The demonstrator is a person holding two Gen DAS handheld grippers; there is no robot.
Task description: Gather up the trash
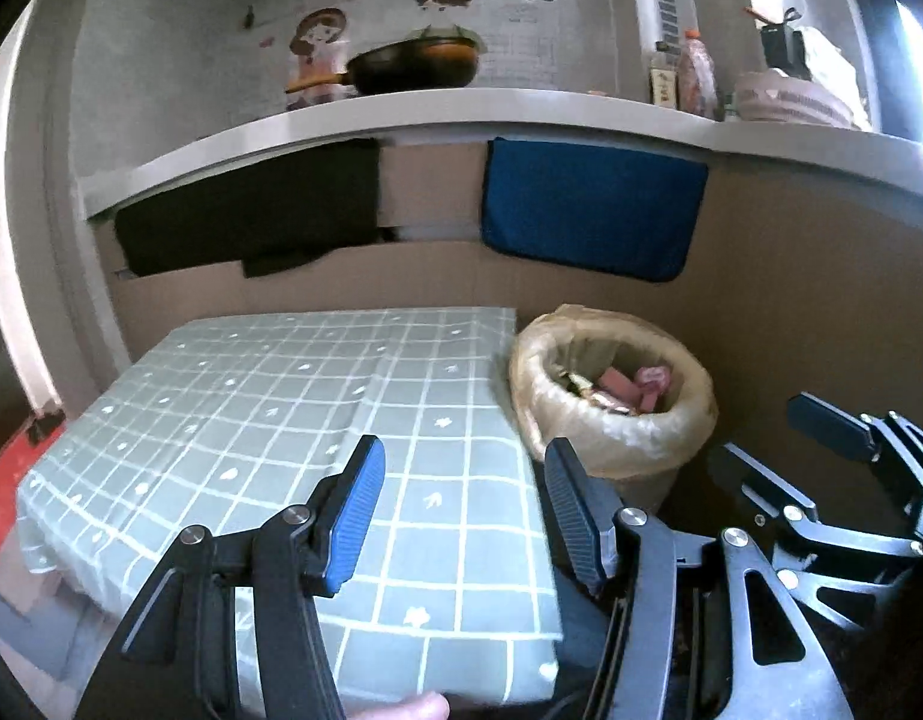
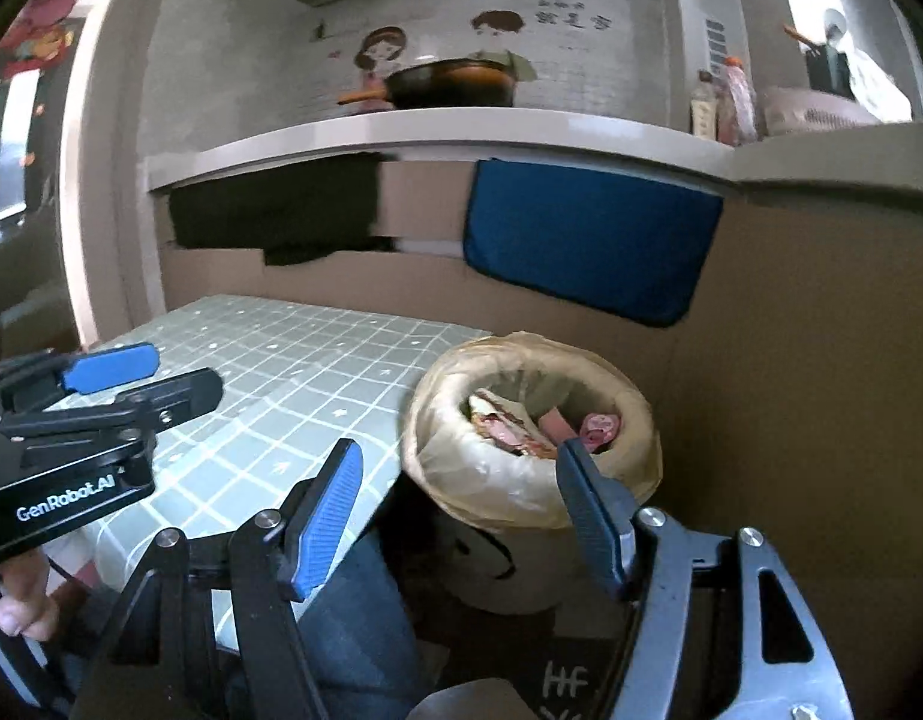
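Observation:
A round bin (image 1: 611, 438) lined with a tan plastic bag stands on the floor right of the table; it also shows in the right wrist view (image 2: 521, 480). Pink and brown wrappers (image 2: 521, 429) lie inside it, and they show in the left wrist view too (image 1: 629, 390). My left gripper (image 1: 461, 480) is open and empty above the table's near right part. My right gripper (image 2: 461, 480) is open and empty, just in front of the bin's near rim. The right gripper shows in the left view (image 1: 785, 438), and the left gripper in the right view (image 2: 161, 369).
The low table (image 1: 251, 396) has a grey-green checked cloth. Brown cardboard panels (image 1: 791, 300) stand behind the table and bin, with a blue cloth (image 1: 593, 210) and a black cloth (image 1: 251, 204) hanging. A shelf above holds a wok (image 1: 413, 63) and bottles (image 1: 695, 72).

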